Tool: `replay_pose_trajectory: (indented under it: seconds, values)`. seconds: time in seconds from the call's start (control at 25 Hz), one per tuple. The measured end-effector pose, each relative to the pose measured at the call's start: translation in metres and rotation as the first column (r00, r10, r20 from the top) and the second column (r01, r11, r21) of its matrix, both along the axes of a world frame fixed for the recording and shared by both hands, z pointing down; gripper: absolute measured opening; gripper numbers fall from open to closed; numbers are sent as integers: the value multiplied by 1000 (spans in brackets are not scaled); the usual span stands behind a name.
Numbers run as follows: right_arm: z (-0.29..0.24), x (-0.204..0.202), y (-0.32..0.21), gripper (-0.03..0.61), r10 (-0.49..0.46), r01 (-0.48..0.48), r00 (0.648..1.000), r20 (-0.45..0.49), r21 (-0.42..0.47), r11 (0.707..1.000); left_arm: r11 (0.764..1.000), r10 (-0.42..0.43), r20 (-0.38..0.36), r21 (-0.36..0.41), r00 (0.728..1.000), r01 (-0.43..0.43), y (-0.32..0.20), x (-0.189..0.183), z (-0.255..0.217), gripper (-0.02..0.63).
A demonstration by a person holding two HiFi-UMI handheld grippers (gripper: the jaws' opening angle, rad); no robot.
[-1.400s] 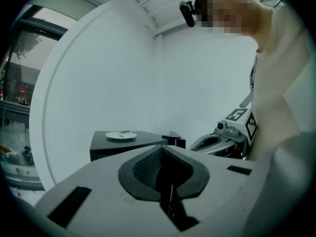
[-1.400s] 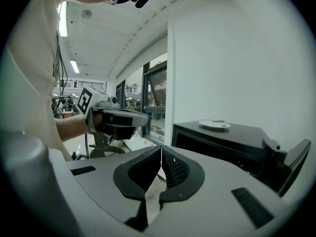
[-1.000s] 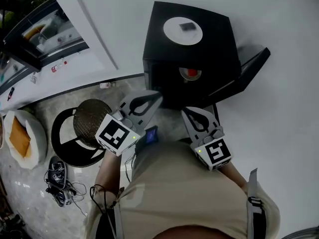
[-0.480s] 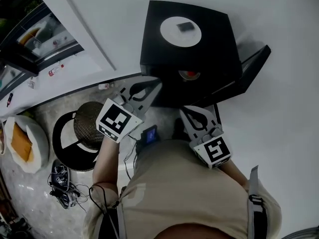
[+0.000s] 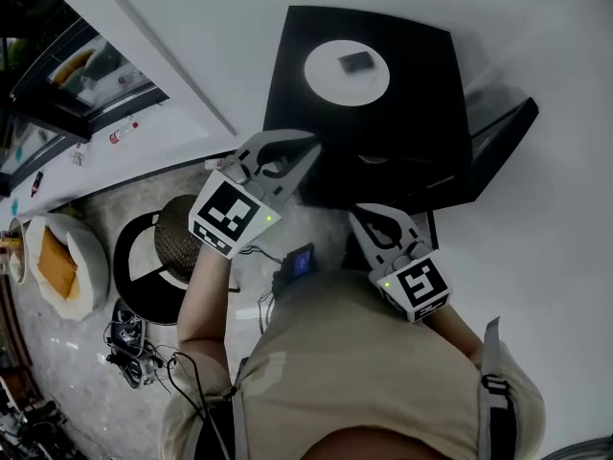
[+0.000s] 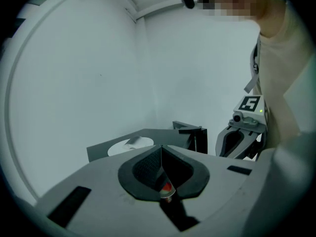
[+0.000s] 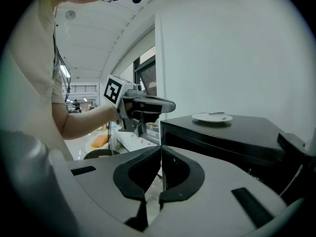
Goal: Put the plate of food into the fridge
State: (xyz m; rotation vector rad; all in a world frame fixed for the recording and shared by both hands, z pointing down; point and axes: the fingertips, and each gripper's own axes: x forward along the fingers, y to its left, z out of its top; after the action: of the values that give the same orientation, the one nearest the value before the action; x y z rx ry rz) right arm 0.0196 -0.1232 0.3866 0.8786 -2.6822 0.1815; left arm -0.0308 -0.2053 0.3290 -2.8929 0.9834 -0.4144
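A white round plate [image 5: 330, 86] sits on top of the black box-shaped fridge [image 5: 426, 75], whose door [image 5: 498, 142] stands open at the right. The left gripper [image 5: 308, 151] is at the fridge's near left corner. The right gripper [image 5: 360, 215] is before its front. A round woven stool [image 5: 177, 233] stands left.

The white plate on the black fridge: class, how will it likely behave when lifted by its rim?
The plate looks rigid and shallow: likely stiff, but prone to tilt when pinched at one edge. Its smooth surface may slip between jaws. The small dark food lies loose and could slide off if it tips.
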Motion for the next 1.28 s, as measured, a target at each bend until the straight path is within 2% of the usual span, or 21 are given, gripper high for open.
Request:
replay_pose_trajectory:
  seconds: [0.12, 0.32, 0.36, 0.4, 0.44, 0.48, 0.68, 0.92, 1.04, 1.12, 1.28]
  values:
    - [0, 3, -7, 21, -14, 14, 1000, 18, -4, 1000, 1000, -1, 31, 3, 1000, 1, -16, 5, -1, 12]
    - [2, 12, -15, 21, -17, 18, 999, 40, -20, 1000, 998, 65, 141, -30, 988, -61, -35, 19, 10, 14]
    - [3, 15, -16, 21, -16, 17, 999, 41, -24, 1000, 997, 76, 156, -37, 985, -71, -38, 21, 11, 39]
    - [4, 17, -18, 21, -13, 15, 999, 42, -28, 999, 996, 88, 173, -44, 981, -81, -41, 22, 12, 138]
    - [6, 19, -20, 21, -10, 11, 999, 42, -33, 999, 995, 99, 195, -49, 976, -92, -44, 23, 14, 192]
    - [8, 22, -21, 21, -6, 7, 999, 42, -38, 999, 994, 109, 217, -52, 970, -100, -48, 24, 16, 207]
    - [14, 29, -29, 21, 5, -3, 999, 42, -54, 999, 991, 126, 267, -82, 955, -108, -77, 25, 29, 225]
    - [16, 32, -32, 21, 14, -12, 999, 34, -60, 998, 970, 227, 372, -173, 900, -173, -85, 33, 46, 229]
    - [15, 34, -34, 21, 21, -19, 999, 35, -62, 998, 966, 241, 410, -193, 880, -174, -89, 33, 50, 229]
    - [15, 34, -36, 21, 22, -20, 999, 35, -64, 998, 965, 243, 415, -198, 877, -173, -91, 32, 50, 229]
    - [17, 35, -37, 21, 14, -12, 1000, 29, -69, 998, 949, 258, 356, -270, 898, -165, -93, 31, 55, 227]
